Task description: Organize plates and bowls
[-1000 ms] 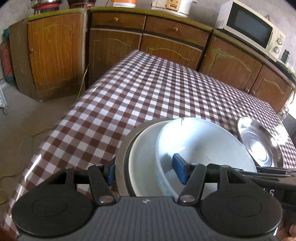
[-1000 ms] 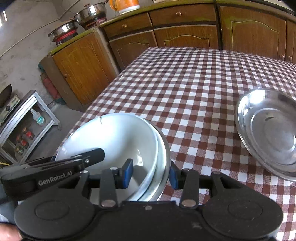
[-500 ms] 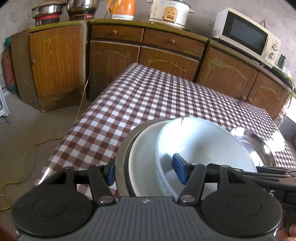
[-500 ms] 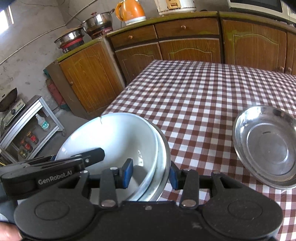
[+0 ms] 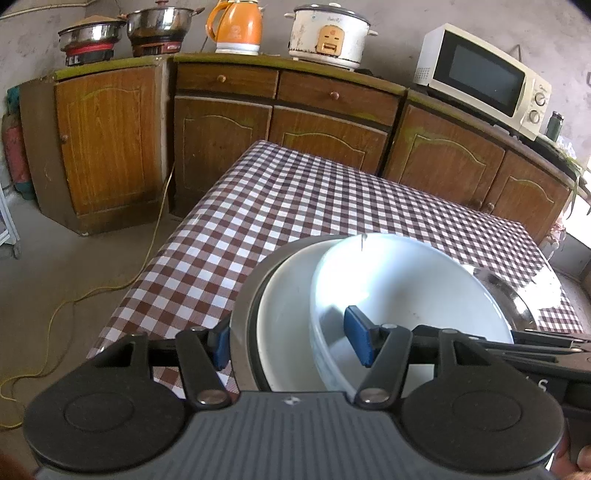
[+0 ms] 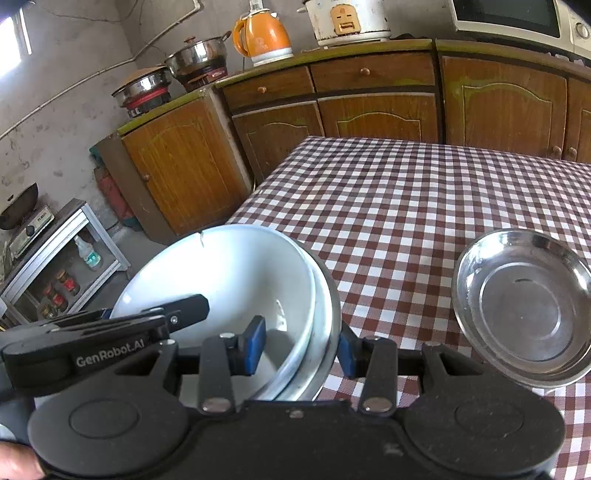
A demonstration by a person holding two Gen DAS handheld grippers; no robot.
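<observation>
A nested stack hangs above the checked table: a steel bowl outermost, a white dish in it, and a white bowl innermost. My left gripper is shut on the stack's left rim, one pad outside the steel wall and one inside the white bowl. On the opposite rim my right gripper is shut the same way, around the white bowl and the steel rim. A separate steel dish lies on the table to the right.
Wooden cabinets line the far wall, with pots, an orange kettle, a rice cooker and a microwave on top. A yellow cable trails over the floor at left. A low metal rack stands left of the table.
Both grippers have risen together with the stack between them. The table and the steel dish have dropped lower in view, and more of the counter top shows.
</observation>
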